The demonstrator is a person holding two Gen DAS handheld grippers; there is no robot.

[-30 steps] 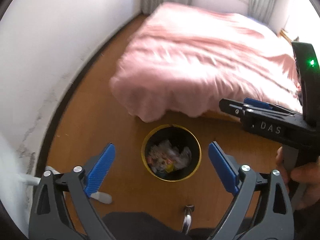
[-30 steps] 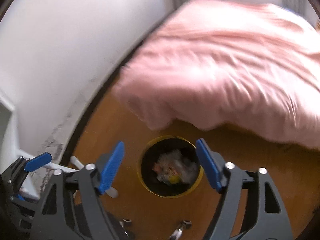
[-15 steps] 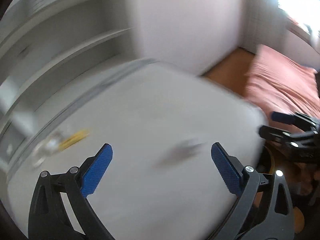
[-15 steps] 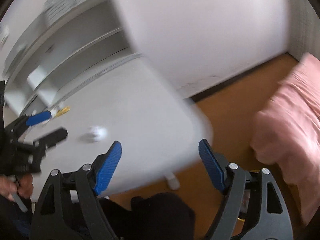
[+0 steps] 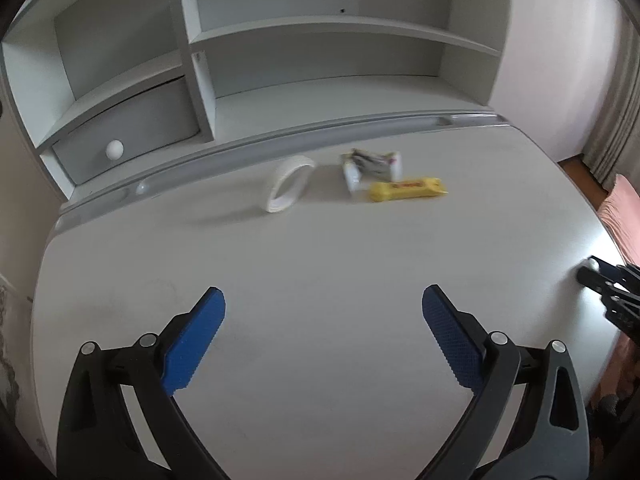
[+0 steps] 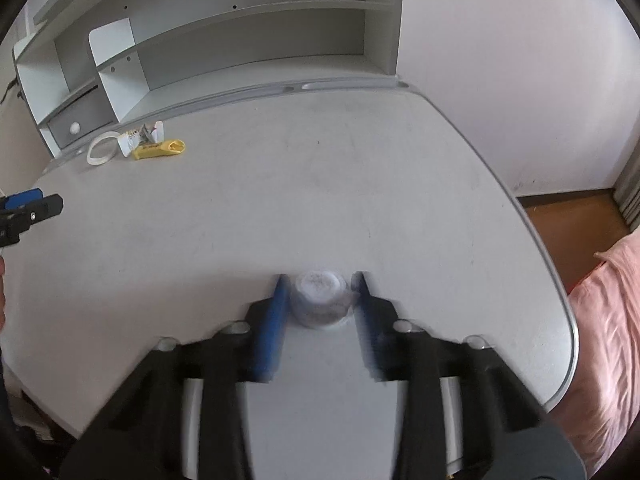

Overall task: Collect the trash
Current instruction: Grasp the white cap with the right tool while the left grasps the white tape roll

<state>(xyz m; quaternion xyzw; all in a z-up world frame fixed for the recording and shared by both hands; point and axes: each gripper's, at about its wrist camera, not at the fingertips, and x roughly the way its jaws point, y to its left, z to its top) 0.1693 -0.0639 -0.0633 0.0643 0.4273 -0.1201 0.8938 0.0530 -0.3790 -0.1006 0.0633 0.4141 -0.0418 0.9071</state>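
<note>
Bedroom: desk (image 5: 320, 280), pink bed (image 6: 600, 320)

I see a yellow wrapper (image 5: 408, 189) with red print, a white tape roll (image 5: 289, 183), the pale grey bench (image 5: 320, 248) and blue-padded black tools (image 5: 323, 300).

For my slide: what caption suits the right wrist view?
Right hand-held gripper closing around a small white cup on the desk.

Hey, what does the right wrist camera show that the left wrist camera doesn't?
Only the right wrist view shows a small white crumpled object between the right gripper fingers; blur hides whether they touch it. It also shows wooden floor.

Only the left wrist view shows the left gripper wide open over bare desk.

Both show the tape roll, yellow wrapper, crumpled wrapper and shelf unit.
</note>
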